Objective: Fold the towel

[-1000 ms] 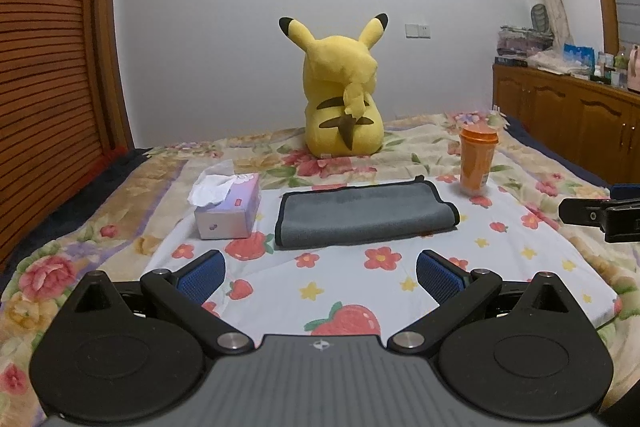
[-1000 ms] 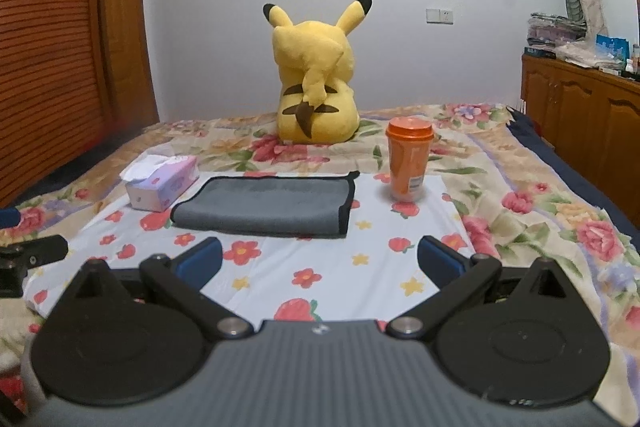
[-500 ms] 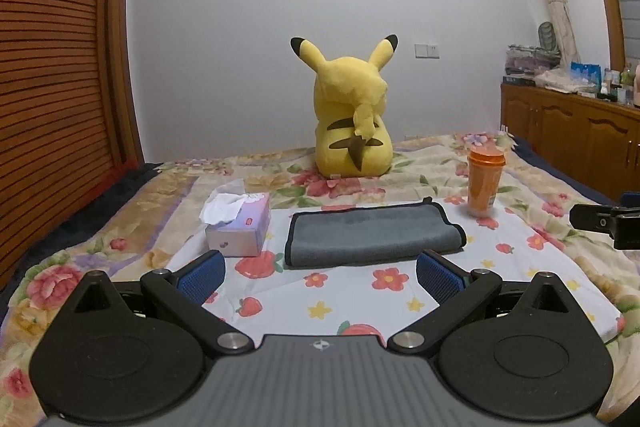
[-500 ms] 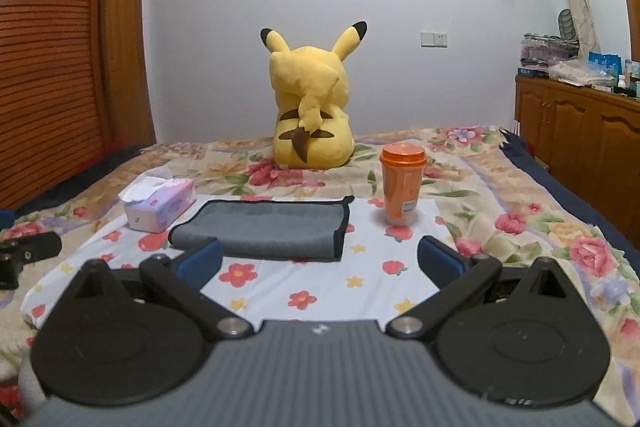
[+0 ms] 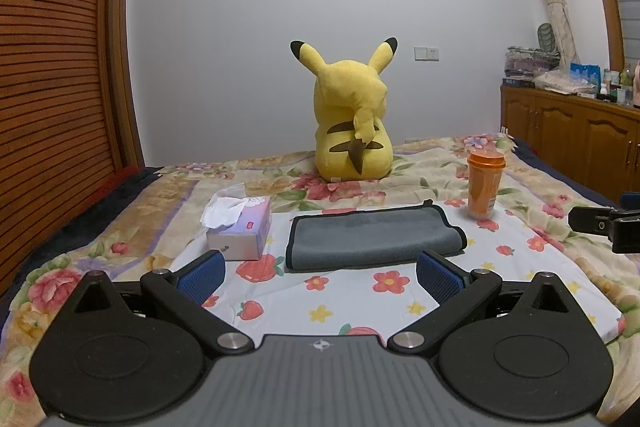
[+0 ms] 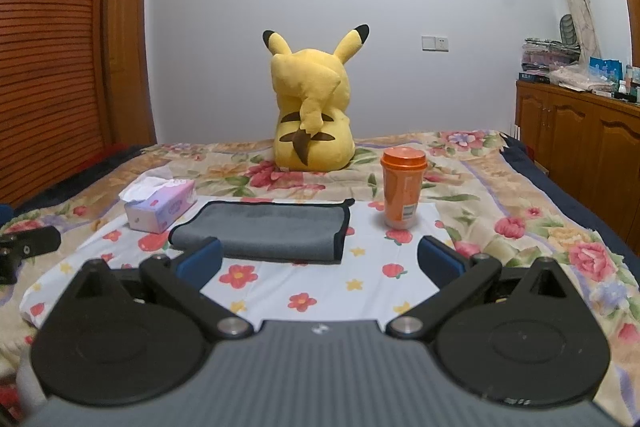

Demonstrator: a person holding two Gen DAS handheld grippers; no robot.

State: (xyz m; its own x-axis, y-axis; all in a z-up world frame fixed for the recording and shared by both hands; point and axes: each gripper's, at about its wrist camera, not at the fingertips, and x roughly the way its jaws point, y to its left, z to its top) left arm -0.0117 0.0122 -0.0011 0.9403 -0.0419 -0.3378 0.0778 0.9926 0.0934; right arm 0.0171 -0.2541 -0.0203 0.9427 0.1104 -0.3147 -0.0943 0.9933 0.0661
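Note:
A grey towel with black edging lies folded flat on a white flowered cloth on the bed; it also shows in the right wrist view. My left gripper is open and empty, held back from the towel's near edge. My right gripper is open and empty, also short of the towel. The right gripper's tip shows at the right edge of the left wrist view, and the left gripper's tip shows at the left edge of the right wrist view.
A tissue box stands left of the towel and an orange lidded cup right of it. A yellow plush toy sits behind. A wooden cabinet lines the right wall, a slatted wooden door the left.
Both grippers have drawn back and tilted up, so the towel and bed sit lower and smaller in both views. Both stayed open. The towel has not moved.

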